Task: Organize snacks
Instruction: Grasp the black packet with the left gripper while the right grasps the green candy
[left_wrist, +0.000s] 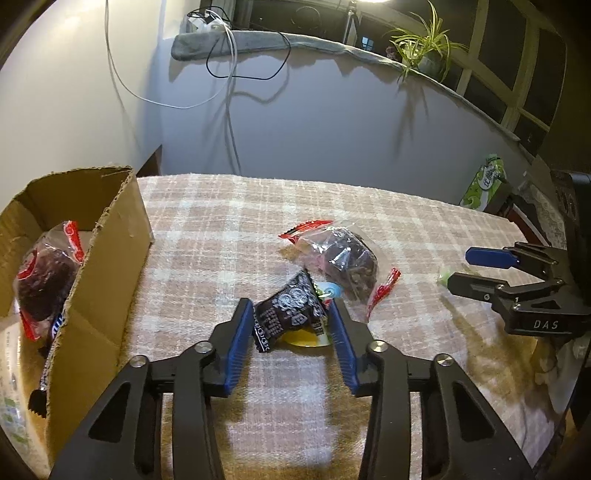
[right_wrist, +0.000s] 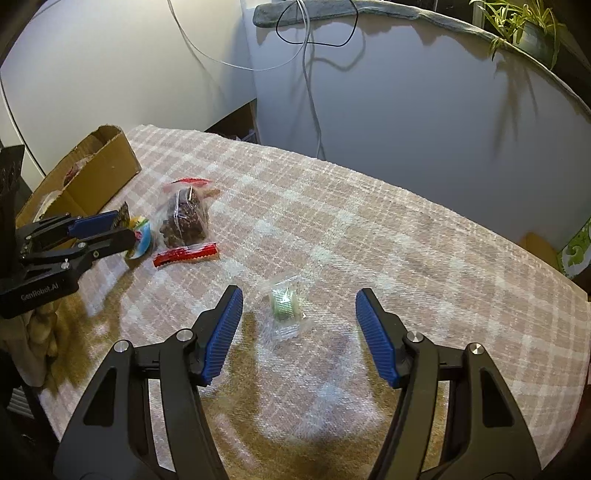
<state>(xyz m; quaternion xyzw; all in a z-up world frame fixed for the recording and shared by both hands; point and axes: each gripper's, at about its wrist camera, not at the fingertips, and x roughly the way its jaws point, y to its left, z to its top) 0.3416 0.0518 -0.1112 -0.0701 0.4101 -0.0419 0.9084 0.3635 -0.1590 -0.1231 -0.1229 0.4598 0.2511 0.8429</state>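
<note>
My left gripper (left_wrist: 290, 306) sits low over the checked tablecloth with its blue pads against both sides of a black snack packet (left_wrist: 286, 314). Under that packet lies a colourful yellow and blue packet (left_wrist: 304, 338). Just beyond is a clear bag with a dark cake and red ends (left_wrist: 347, 258). A cardboard box (left_wrist: 110, 258) at the left holds another such cake bag (left_wrist: 44, 280). My right gripper (right_wrist: 300, 295) is open, its fingers well apart on either side of a small green sweet in clear wrap (right_wrist: 282, 304), touching neither side of it.
A green tissue pack (left_wrist: 484, 184) stands at the table's far right corner. The wall runs close behind the table, with cables hanging down it and a potted plant (left_wrist: 424, 48) on the ledge above. The table's near right edge drops off beside my right gripper.
</note>
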